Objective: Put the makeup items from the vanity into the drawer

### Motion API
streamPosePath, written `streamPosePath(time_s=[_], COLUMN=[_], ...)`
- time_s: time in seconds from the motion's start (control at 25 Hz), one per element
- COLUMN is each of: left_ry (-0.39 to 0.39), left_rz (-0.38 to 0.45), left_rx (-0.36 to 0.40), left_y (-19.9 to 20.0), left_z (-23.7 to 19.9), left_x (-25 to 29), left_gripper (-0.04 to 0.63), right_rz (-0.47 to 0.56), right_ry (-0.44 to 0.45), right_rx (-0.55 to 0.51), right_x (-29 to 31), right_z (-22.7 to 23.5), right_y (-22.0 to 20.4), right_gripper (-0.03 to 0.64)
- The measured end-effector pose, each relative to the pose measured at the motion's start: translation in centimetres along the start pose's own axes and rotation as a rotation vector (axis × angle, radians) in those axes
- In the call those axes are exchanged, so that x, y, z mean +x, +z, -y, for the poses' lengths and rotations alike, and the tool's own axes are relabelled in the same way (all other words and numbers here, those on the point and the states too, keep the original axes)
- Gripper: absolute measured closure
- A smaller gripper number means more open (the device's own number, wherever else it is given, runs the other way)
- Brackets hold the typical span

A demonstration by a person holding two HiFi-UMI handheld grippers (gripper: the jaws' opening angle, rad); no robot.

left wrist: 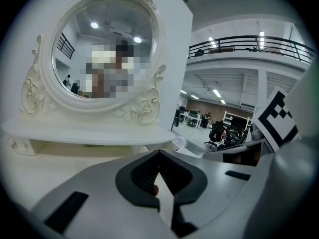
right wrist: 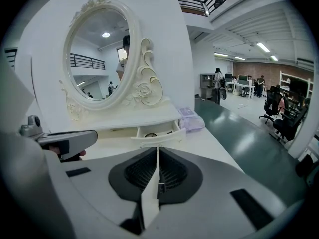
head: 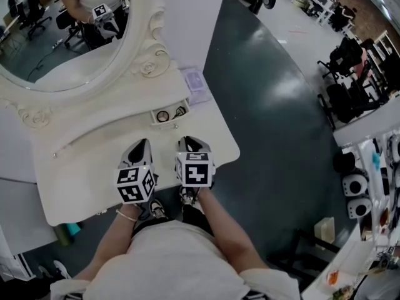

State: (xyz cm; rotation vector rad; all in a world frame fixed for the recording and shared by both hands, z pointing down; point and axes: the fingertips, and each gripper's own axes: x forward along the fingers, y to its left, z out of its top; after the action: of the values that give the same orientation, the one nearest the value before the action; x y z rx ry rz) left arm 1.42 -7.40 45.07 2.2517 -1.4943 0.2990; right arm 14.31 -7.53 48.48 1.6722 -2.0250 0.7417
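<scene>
The drawer (head: pixel 167 123) stood open under the mirror (head: pixel 62 36), ahead of both grippers and well apart from their fingers. Two small round items lay side by side in it, one on the left (head: pixel 162 115) and one on the right (head: pixel 180 112). The right gripper view showed the same pair (right wrist: pixel 150 135) (right wrist: pixel 169 132) just behind the drawer front (right wrist: pixel 157 138). They were too small to tell what kind of makeup they were.

One lavender box (head: pixel 195 85) sat on the table (head: pixel 94 161) just right of the drawer, near the table's right edge.

The left gripper (head: pixel 141 144) and the right gripper (head: pixel 189 141) hovered side by side over the front of the table, both pointing toward the drawer.

In its own view the right gripper (right wrist: pixel 158 148) had its fingers closed together with nothing between them. The drawer sat straight beyond the tips and the box (right wrist: pixel 190 118) off to the right.

The left gripper (left wrist: pixel 159 154) also had its fingertips together. A small reddish speck showed low by one pad, perhaps something behind the fingers, though I could not tell. Its view faced the mirror (left wrist: pixel 107 49).

In all there were two grippers, one open drawer, two items in it, one box and one mirror.
</scene>
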Motion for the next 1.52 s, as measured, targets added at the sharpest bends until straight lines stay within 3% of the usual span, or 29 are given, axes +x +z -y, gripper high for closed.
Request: streamPosePath(time_s=[0.36, 0.68, 0.92, 1.52], left_ry=[-0.001, -0.029, -0.028, -0.013], left_rz=[-0.034, -0.126, -0.166, -0.246], left_rx=[-0.029, -0.038, -0.039, -0.059], left_y=[-1.2, -4.4, -6.1, -10.5], left_z=[-0.8, -1.1, -1.9, -2.2], left_x=[0.4, 2.0, 2.9, 3.2], left_gripper=[0.592, 0.592, 0.592, 0.592], right_rz=[-0.027, -0.092, -0.147, -0.215], right_ry=[-0.018, -0.032, -0.013, -0.007], right_rx=[0.033, 0.098, 0.116, 0.075], right_x=[-0.2, 0.3, 1.5, 4.0], right_z=[0.4, 1.3, 0.6, 0.8], right_y=[-1.4, -5.3, -7.8, -10.9], right_gripper=[0.586, 0.583, 0.545, 0.515])
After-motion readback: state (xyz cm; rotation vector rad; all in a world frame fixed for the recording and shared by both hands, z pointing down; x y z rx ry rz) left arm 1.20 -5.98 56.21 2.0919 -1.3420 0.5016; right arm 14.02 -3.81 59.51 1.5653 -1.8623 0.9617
